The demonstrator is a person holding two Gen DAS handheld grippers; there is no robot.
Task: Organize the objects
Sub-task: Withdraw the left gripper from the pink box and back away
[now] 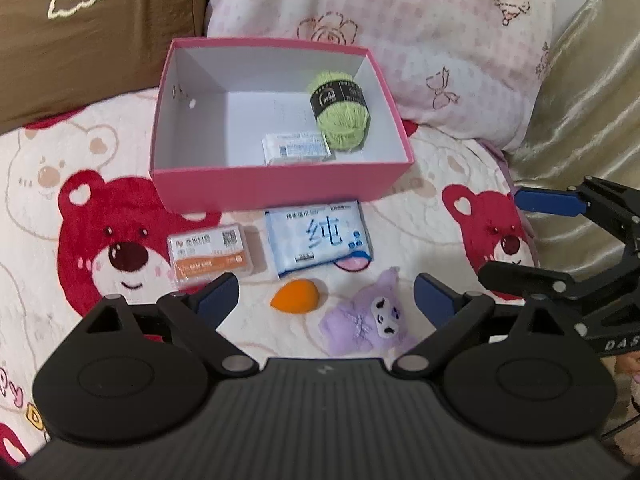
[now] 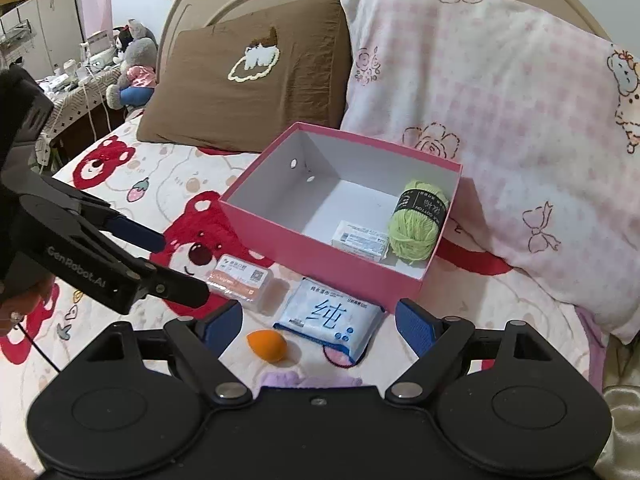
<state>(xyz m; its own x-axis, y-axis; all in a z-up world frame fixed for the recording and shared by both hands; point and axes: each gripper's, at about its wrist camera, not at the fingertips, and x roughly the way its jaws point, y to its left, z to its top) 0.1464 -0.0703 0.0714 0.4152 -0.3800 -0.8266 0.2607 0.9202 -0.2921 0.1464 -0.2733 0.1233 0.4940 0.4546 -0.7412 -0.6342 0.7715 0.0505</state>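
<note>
Both of my claws are spread wide and pinching nothing. My left gripper (image 1: 326, 300) hangs over the row of loose things on the bear-print bedspread (image 1: 80, 160); my right gripper (image 2: 319, 320) hovers just beside it, pointed at the same row from the other side.

The pink box (image 1: 280, 184) sits open near the pillows, already holding a green yarn ball (image 1: 340, 116) in its far right corner and a small white packet (image 1: 298, 148) lying flat next to the yarn. Still outside, along the box's near wall: an orange-and-clear card case (image 1: 216, 252), a blue wet-wipe pack (image 1: 320, 240), an orange makeup sponge (image 1: 294, 296) and a purple plush toy (image 1: 366, 320).

I judge the next pick is one of these four. The sponge and plush lie nearest, between my left fingers' line, so I would drop straight down over one, centring it before I close. Both are soft, so a gentle squeeze around the middle should do. The flat wipe pack would need an edge pinch, since it lies flush on the fabric.

Both claws tilt steeply downward toward the bed, the left one's fingers (image 2: 136, 236) crossing the right wrist view at its left side. I should keep the two apart when reaching.
</note>
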